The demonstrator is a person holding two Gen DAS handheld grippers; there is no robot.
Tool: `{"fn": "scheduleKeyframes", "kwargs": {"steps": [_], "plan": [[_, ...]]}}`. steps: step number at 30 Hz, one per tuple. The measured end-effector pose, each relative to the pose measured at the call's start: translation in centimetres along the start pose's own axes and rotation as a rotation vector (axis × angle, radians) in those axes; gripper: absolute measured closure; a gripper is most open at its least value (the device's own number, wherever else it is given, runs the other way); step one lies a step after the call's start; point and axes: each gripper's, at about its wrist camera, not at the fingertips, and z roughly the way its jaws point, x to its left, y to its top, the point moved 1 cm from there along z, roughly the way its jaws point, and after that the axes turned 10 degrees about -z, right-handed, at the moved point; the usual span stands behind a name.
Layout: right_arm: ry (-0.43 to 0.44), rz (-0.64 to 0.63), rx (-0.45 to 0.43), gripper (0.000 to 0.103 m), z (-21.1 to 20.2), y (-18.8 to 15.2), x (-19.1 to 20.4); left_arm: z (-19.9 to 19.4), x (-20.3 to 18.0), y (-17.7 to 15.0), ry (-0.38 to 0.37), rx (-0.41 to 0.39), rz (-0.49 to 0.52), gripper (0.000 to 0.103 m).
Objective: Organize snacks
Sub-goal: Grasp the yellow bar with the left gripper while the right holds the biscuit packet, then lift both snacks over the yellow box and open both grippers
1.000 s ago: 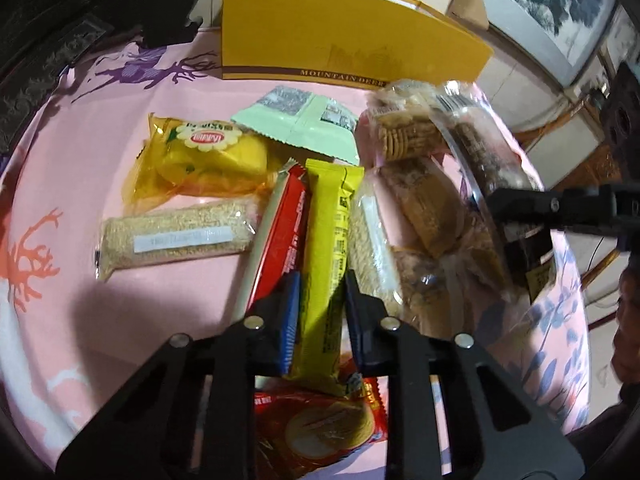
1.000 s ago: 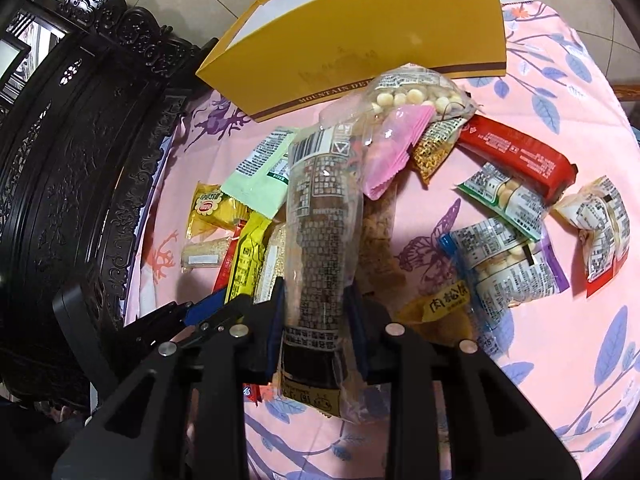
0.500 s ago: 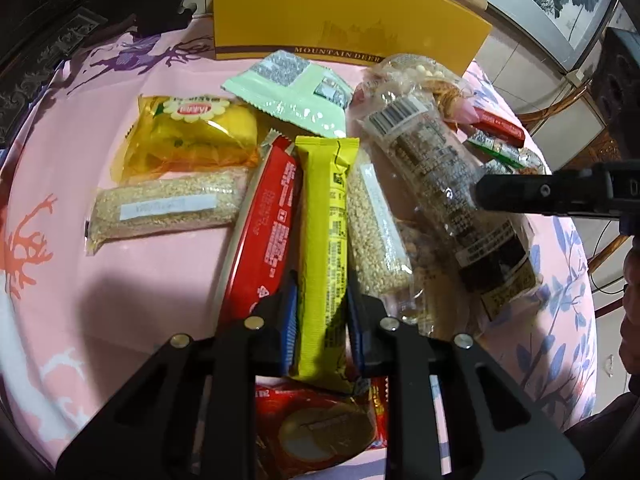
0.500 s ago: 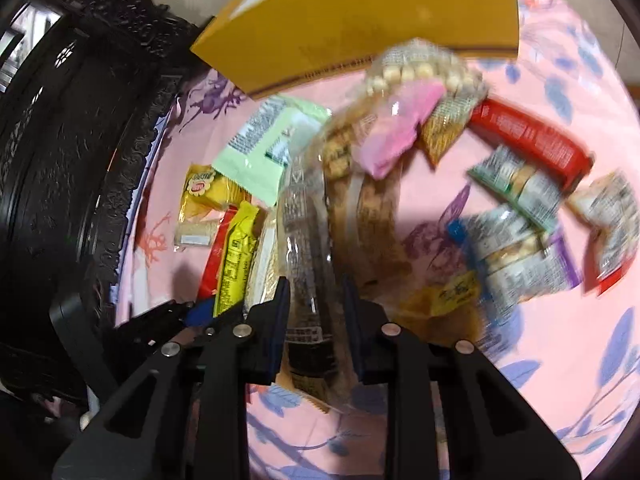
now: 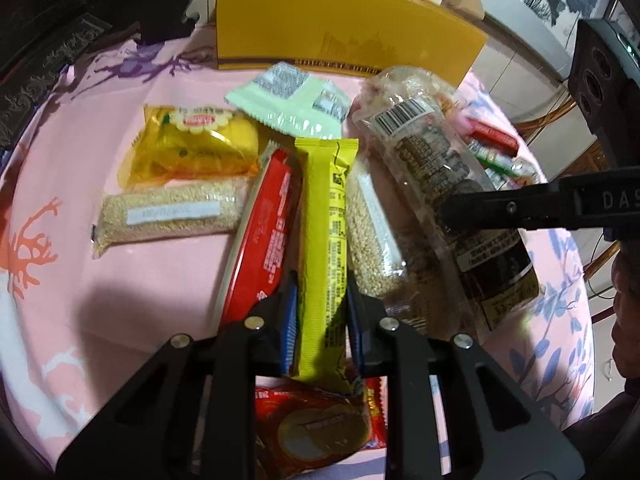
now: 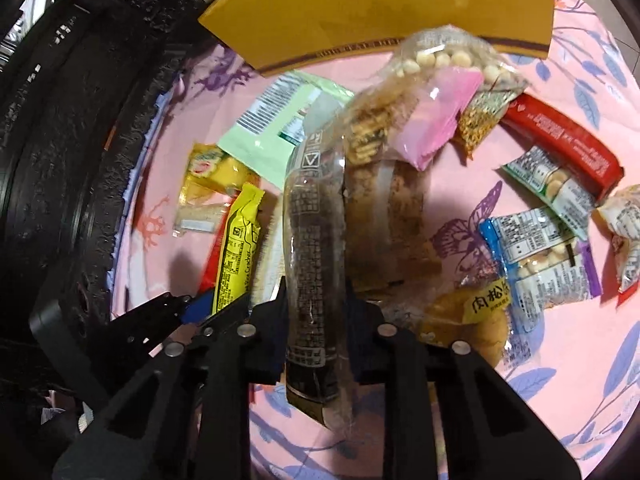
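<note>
Pink cloth with flowers and butterflies covers the counter (image 5: 132, 280), and a yellow box (image 5: 340, 36) stands at the far edge, maybe the place where snacks go. The left gripper (image 5: 320, 312) has its jaws clamped on the near end of a yellow bar (image 5: 326, 216), which lies in a neat row between a red bar (image 5: 268, 232) and a clear pack of sesame sticks (image 5: 372, 232). I think it holds the bar to line it up. The right gripper (image 6: 316, 312) has just been closing its jaws on a long clear cookie pack (image 6: 314, 216), lifted at a slant over the pile, likely to lay it next in the row. More small packs (image 6: 536, 256) lie loose on the right, still unsorted.
</note>
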Motion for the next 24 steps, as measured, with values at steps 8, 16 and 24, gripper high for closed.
{"fn": "scheduleKeyframes", "kwargs": {"steps": [8,16,24], "plan": [[0.075,0.063,-0.133,0.078,-4.6,0.5,-0.8,-5.0,-0.9,3.0,-0.044,-0.122,-0.014,0.081],[-0.002,-0.003,-0.372,0.078,-11.4,9.0,-1.1,-8.0,-4.4,15.2,-0.052,-0.292,0.036,0.081],[-0.148,-0.009,-0.485,0.078,-13.3,19.1,-4.1,-4.5,-7.8,28.1,-0.001,-0.362,0.075,0.081]]}}
